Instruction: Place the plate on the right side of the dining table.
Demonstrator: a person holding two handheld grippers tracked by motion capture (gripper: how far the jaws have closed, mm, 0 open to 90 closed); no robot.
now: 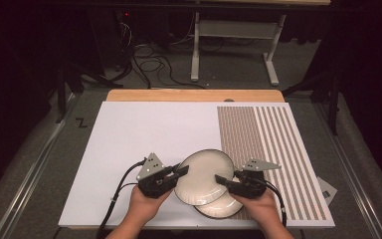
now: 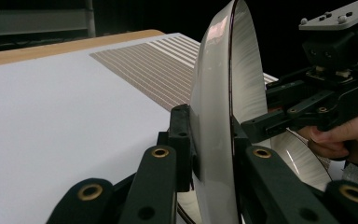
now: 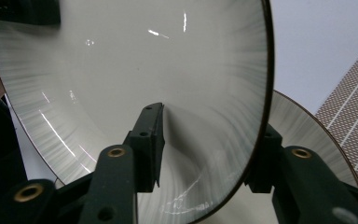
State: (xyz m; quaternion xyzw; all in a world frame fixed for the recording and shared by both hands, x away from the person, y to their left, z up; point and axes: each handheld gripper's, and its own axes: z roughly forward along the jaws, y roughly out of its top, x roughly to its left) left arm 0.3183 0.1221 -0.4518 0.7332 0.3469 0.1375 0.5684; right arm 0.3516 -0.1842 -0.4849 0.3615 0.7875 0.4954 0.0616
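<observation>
Dark room with a grey carpeted floor (image 1: 35, 164), loose cables (image 1: 151, 64) at upper centre of the high view and a white table frame (image 1: 231, 37) beyond. Lower centre, a white surface (image 1: 144, 134) with a brown striped panel (image 1: 273, 144) on its right part and a strip of bare wood (image 1: 194, 95) along its far edge.

Low in the middle of the high view, an upper plate (image 1: 202, 177), pale with a dark rim, lifted and tilted above a lower plate (image 1: 224, 207) lying flat on the surface near its front edge.

Left hand-held gripper (image 1: 178, 172) at the upper plate's left rim, clamped on it: in the left gripper view the plate (image 2: 214, 121) stands edge-on between the two black jaws, both pressed against it. Left hand (image 1: 146, 204) below it at the bottom edge of the frame.

Right hand-held gripper (image 1: 222, 180) at the same plate's right rim, right hand (image 1: 263, 209) behind it. In the right gripper view the plate (image 3: 121, 70) fills the upper left; one jaw lies over its glazed face, the other sits behind the rim at lower right. Whether the pads already press on the rim cannot be told. Lower plate (image 3: 307, 130) visible at right behind the rim.
</observation>
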